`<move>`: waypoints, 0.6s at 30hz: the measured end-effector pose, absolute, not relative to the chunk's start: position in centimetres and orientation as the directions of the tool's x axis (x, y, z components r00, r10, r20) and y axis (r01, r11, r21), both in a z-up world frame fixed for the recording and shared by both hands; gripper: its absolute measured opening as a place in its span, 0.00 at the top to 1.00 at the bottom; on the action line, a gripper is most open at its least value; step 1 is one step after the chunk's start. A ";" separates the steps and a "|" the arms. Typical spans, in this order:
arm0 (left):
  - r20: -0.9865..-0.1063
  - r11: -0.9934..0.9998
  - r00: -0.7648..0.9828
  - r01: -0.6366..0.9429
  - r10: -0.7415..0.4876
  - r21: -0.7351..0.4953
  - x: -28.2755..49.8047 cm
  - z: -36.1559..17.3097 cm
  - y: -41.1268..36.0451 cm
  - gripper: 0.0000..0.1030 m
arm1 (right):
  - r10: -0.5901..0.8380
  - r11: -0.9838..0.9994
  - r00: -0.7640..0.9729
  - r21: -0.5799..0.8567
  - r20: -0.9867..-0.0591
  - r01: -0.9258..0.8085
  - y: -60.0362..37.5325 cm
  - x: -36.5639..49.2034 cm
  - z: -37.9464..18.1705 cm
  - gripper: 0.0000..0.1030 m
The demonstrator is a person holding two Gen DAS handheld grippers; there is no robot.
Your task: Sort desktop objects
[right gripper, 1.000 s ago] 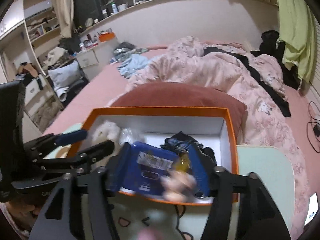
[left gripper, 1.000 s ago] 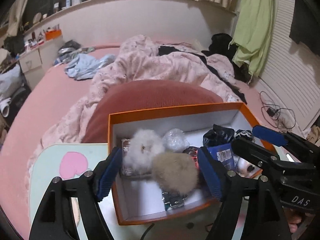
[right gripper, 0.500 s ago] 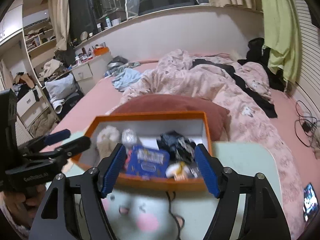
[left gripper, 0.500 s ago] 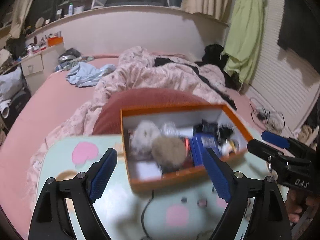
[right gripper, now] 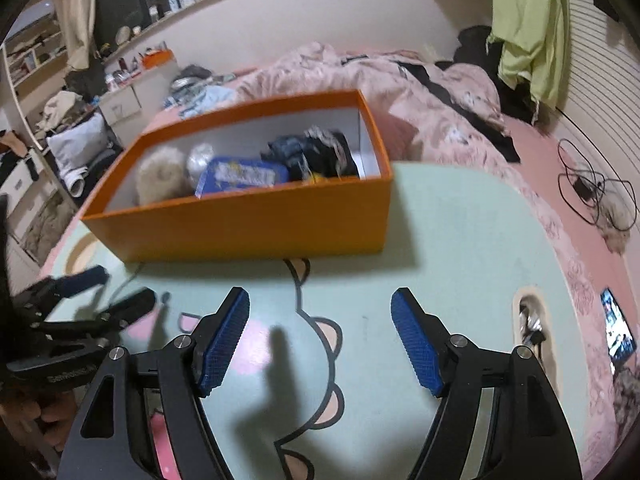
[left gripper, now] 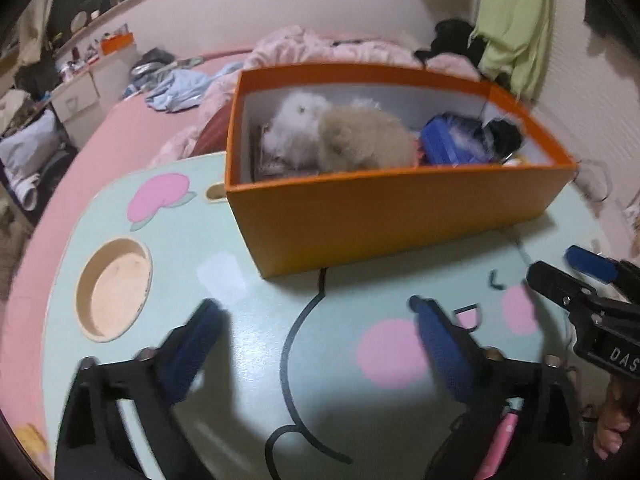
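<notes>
The near half of the mint table (right gripper: 460, 240) lies bare, open to passage; the orange box (right gripper: 256, 224) blocks the far middle, its open top crowded with fluffy toys (left gripper: 352, 140) and a blue pack (right gripper: 244, 176); a round recess (left gripper: 114, 294) dips at the left edge.

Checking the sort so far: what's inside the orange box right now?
The orange box holds a white fluffy ball, a tan fluffy ball, a blue packet and dark crumpled items. Anything beneath them is covered.
</notes>
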State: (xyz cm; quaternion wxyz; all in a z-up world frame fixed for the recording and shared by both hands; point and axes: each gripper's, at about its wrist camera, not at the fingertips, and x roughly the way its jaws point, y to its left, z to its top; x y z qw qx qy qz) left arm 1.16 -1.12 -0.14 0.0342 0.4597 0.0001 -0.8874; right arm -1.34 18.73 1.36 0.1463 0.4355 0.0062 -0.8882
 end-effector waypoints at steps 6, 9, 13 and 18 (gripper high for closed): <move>-0.812 -0.998 -0.581 0.066 -0.059 0.026 1.1 -0.1 -1.2 0.00 | -0.176 -0.961 -0.561 0.018 -0.809 0.275 17.7 -1.3 0.3 0.08; -0.812 -0.998 -0.581 0.065 -0.059 0.026 1.0 -0.1 -1.2 0.00 | -0.174 -0.960 -0.551 0.017 -0.816 0.279 17.7 -1.3 0.3 0.00; -0.812 -0.998 -0.580 0.065 -0.059 0.026 1.0 -0.2 -1.2 0.00 | -0.174 -0.960 -0.552 0.016 -0.816 0.279 17.7 -1.3 0.2 0.00; -0.812 -0.998 -0.581 0.065 -0.059 0.026 1.0 -0.1 -1.2 0.00 | -0.174 -0.960 -0.551 0.016 -0.816 0.279 17.7 -1.3 0.2 0.00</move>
